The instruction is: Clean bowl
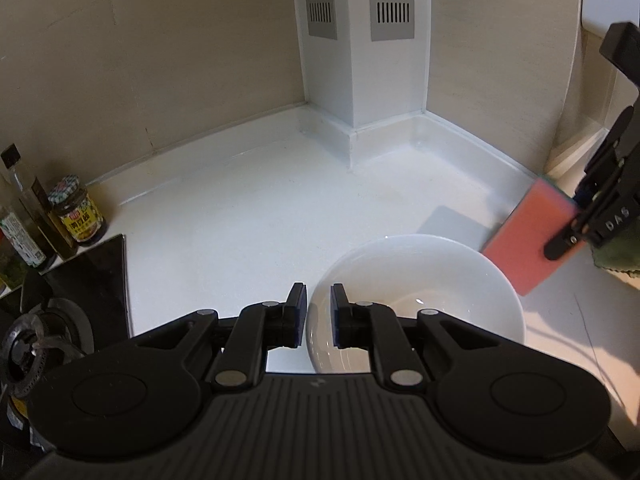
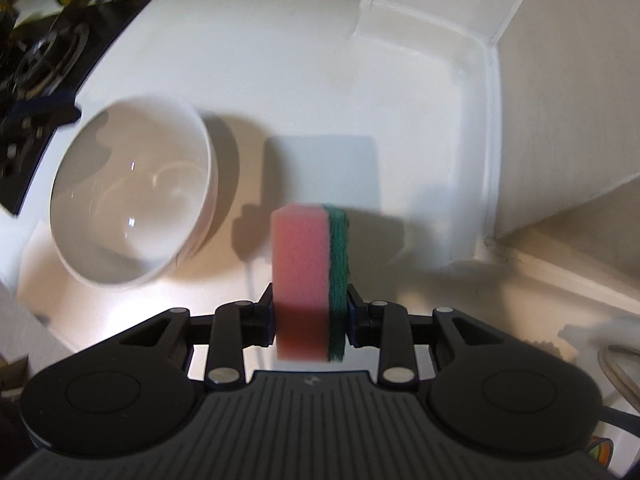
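A white bowl (image 1: 420, 280) stands on the white counter, empty and glossy inside. My left gripper (image 1: 319, 300) straddles its left rim, one pad outside the wall and one inside, shut on it. In the right wrist view the same bowl (image 2: 132, 184) lies to the left, with the left gripper's dark fingers (image 2: 44, 112) at its far rim. My right gripper (image 2: 310, 300) is shut on a pink sponge (image 2: 300, 264) with a green scouring side, held upright to the right of the bowl and clear of it. The left wrist view shows that sponge (image 1: 524, 240) just beyond the bowl's right rim.
A grey mat (image 2: 320, 168) lies on the counter behind the sponge. A black gas hob (image 1: 60, 320) fills the left side, with sauce jars and oil bottles (image 1: 78, 216) behind it. A white boxed column (image 1: 360, 60) juts from the tiled back wall.
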